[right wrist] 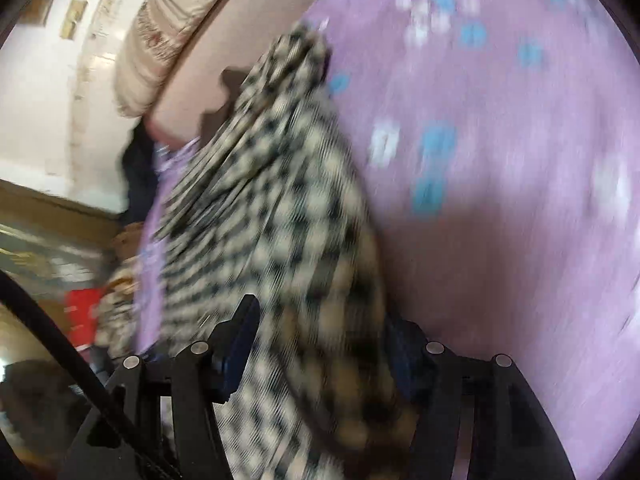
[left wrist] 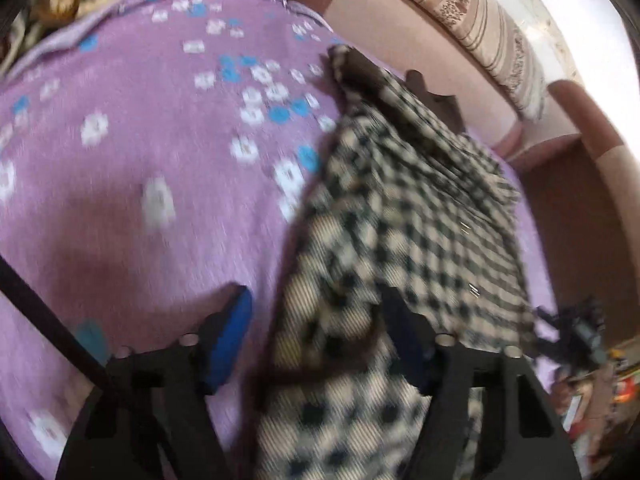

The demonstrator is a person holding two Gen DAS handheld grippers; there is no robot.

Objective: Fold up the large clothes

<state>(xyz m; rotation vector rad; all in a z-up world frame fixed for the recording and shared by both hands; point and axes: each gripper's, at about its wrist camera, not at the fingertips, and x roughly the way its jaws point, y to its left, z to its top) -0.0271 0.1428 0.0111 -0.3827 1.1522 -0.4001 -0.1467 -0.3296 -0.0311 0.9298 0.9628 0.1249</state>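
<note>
A black-and-cream checked garment (left wrist: 408, 216) lies on a lilac bedspread with white and blue flowers (left wrist: 132, 128). In the left wrist view a bunched end of it rises between the fingers of my left gripper (left wrist: 318, 338). The cloth lies against the right finger, while the blue left pad (left wrist: 230, 340) stands clear of it, so this gripper is open. In the right wrist view the same garment (right wrist: 272, 200) runs away up the bed. A thick fold of it fills the whole gap of my right gripper (right wrist: 320, 340), from pad to pad. Both views are blurred.
A pink padded bed frame (left wrist: 400, 28) and a striped cream bolster (left wrist: 480, 28) border the far side. Beyond the bed edge are a floor, a red object (right wrist: 82, 308) and clutter. A dark blurred device (left wrist: 576, 336) sits at the garment's right edge.
</note>
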